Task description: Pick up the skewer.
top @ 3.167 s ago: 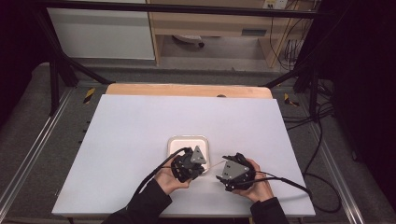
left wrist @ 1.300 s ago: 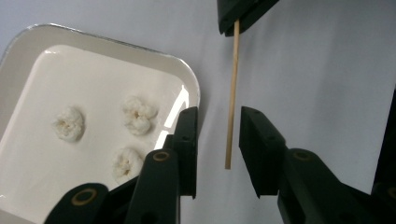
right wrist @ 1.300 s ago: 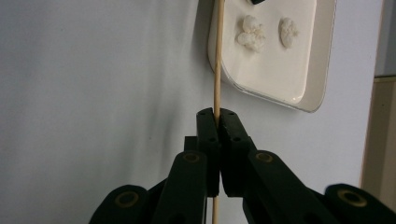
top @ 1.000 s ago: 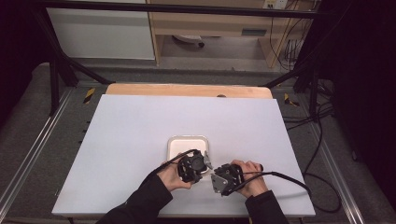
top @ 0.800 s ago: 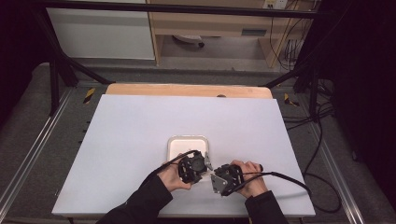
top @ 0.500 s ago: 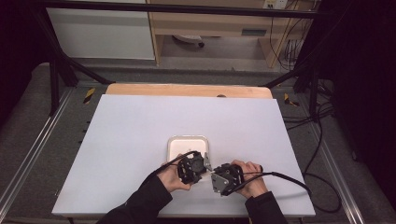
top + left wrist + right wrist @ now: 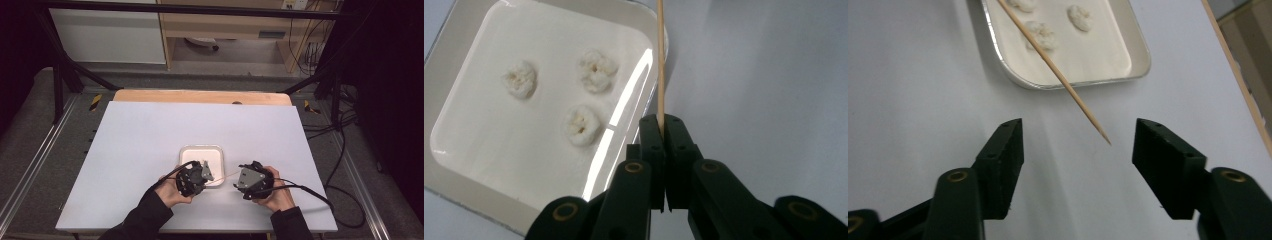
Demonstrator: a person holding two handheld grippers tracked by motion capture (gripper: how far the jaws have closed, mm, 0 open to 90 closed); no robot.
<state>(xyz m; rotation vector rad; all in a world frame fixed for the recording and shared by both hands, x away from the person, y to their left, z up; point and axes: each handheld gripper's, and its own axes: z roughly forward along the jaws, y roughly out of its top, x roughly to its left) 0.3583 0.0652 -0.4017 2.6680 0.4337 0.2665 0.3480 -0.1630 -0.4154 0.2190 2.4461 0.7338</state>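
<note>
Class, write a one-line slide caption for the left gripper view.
Left gripper clamps a wooden skewer beside a white tray holding three marshmallows.

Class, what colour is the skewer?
Pale tan wood; the skewer shows best in the right gripper view.

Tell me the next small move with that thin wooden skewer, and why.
Probably swing the left gripper to aim the thin wooden skewer at one of the three white puffy pieces in the square white tray. The left fingers are shut on the skewer's end; the right gripper has just been opening, its fingers apart and clear of the pointed tip. No piece is speared yet.
</note>
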